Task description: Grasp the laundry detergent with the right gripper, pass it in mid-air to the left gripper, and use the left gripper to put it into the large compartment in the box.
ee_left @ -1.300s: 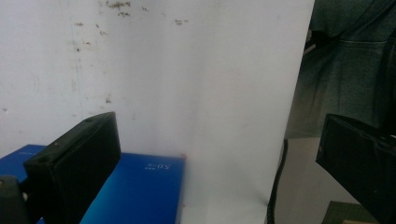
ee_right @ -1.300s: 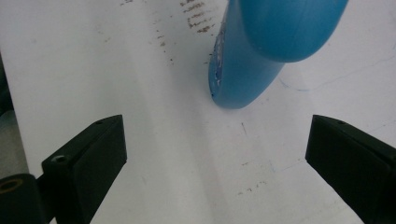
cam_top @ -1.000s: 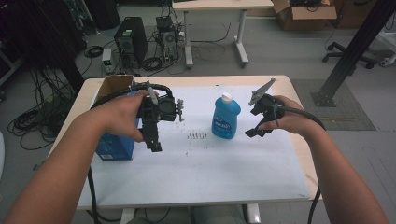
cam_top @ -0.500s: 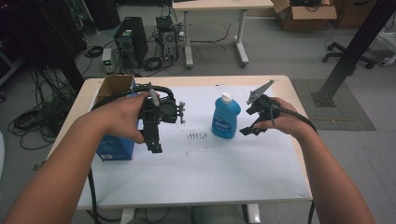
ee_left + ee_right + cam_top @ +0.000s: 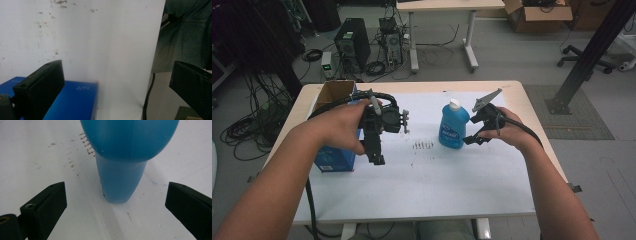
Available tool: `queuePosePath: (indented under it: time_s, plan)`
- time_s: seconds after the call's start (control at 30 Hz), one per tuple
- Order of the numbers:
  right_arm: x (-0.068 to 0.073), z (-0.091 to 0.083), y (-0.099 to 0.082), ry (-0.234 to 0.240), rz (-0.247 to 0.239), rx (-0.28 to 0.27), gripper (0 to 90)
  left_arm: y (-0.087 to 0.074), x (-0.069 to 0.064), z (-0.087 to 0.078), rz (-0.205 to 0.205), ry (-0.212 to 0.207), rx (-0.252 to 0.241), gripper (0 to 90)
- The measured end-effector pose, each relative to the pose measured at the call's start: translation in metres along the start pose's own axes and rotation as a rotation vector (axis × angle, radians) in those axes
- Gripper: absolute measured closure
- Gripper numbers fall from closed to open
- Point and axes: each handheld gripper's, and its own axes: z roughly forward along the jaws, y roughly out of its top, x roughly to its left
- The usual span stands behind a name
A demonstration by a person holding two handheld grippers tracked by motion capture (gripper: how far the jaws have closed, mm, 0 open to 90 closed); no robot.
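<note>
A blue bottle with a white cap stands upright on the white table cover, right of centre. My right gripper is just to its right, open. In the right gripper view the bottle stands close between the wide-apart jaws of the right gripper, which touch nothing. My left gripper hangs jaws-down beside a blue box at the table's left. In its own view the left gripper is open and holds nothing, with the blue box at lower left.
An open cardboard box sits at the table's far left corner behind the blue box. Small dark marks dot the cover near the middle. Past the table are a desk, computers, cables and a chair on the floor.
My right gripper has moved left and slightly down, closing in on the bottle. The left gripper has hardly moved.
</note>
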Motion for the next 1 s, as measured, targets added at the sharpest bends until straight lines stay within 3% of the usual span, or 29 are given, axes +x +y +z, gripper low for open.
queuePosePath:
  time_s: [0.17,0.53,1.0]
  plan:
    - [0.000,0.005,0.001,-0.004,-0.006,-0.027,3.2,0.000,-0.002,0.004,-0.001,0.001,0.000,0.2]
    - [-0.005,0.021,0.000,-0.006,0.036,-0.100,2.8,-0.004,-0.002,0.006,-0.004,0.003,0.000,0.2]
    - [-0.003,0.035,0.002,-0.017,0.028,-0.164,2.3,-0.009,-0.004,0.007,-0.008,0.003,-0.006,0.2]
